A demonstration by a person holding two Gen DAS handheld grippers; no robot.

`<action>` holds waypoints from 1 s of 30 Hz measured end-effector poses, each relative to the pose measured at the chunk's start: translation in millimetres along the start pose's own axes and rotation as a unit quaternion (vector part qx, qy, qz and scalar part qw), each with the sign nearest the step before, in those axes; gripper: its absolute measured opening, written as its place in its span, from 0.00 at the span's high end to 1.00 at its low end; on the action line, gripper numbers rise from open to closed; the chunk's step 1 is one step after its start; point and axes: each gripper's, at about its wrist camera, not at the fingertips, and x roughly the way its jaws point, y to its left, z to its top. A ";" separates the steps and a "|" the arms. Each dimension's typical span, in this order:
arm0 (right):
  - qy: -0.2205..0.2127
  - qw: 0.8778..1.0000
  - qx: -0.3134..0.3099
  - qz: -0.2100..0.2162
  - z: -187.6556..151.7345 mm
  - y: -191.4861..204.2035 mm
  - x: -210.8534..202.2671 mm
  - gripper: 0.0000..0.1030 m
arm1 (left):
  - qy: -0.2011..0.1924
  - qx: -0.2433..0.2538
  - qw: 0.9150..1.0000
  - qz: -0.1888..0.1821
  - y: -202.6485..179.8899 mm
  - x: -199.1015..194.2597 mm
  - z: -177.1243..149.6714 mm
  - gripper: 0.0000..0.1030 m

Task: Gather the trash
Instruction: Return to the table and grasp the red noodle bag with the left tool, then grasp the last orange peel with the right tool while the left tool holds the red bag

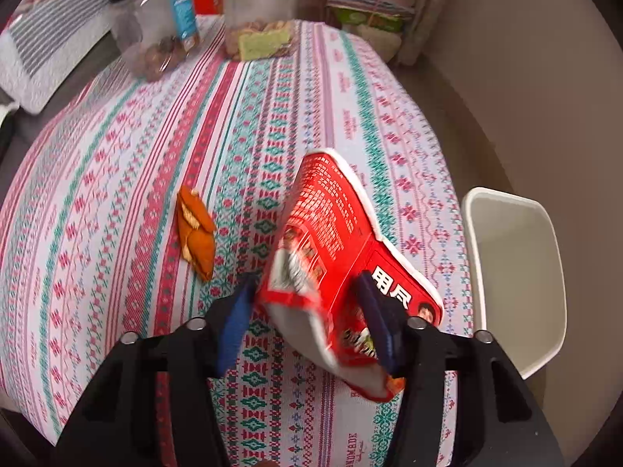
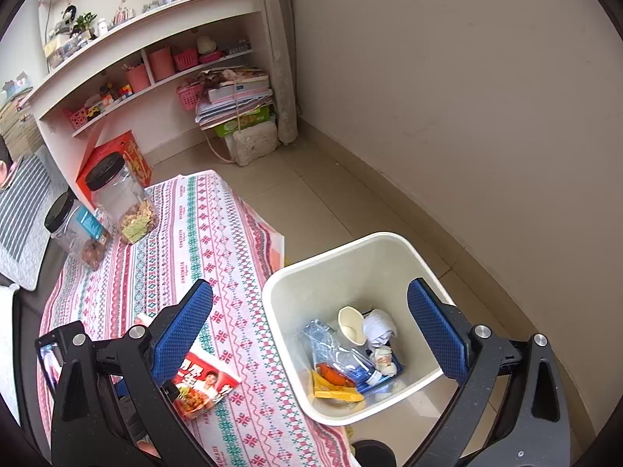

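Observation:
A red snack packet point(image 1: 331, 225) with white edges stands tilted on the patterned tablecloth point(image 1: 117, 202), its lower end crumpled between the blue pads of my left gripper point(image 1: 307, 279), which is shut on it. The same packet point(image 2: 204, 383) shows in the right wrist view behind that gripper's left finger. An orange peel point(image 1: 194, 229) lies to the packet's left. A white bin point(image 2: 342, 245) stands on the floor beside the table and holds a paper cup point(image 2: 352, 325), a plastic bottle and tissue. My right gripper point(image 2: 311, 290) hangs open over the bin with nothing in it.
Two clear jars with black lids point(image 2: 120, 198) point(image 2: 76, 233) stand at the table's far end. A shelf unit point(image 2: 155, 58) and a stack of books point(image 2: 233, 97) line the wall. The bin point(image 1: 514, 272) sits just off the table's right edge.

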 end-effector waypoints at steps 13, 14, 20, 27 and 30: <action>0.027 0.998 -0.064 0.010 -8.4 59.9 21.6 0.07 | -0.072 0.080 0.994 0.017 42.5 -63.6 13.8 0.59; 0.030 0.997 -0.073 0.011 -10.2 66.1 24.2 0.07 | -0.078 0.080 0.993 0.025 51.5 -68.3 15.8 0.59; 0.063 0.989 -0.131 0.025 -26.2 115.6 47.3 0.07 | -0.105 0.070 0.990 0.060 97.4 -88.8 30.5 0.59; 0.109 0.972 -0.201 0.060 -50.8 179.0 72.7 0.07 | -0.116 0.039 0.988 0.091 156.9 -93.8 39.9 0.59; 0.127 0.961 -0.235 0.073 -68.6 207.7 84.3 0.07 | -0.115 0.022 0.988 0.098 179.3 -91.2 39.1 0.59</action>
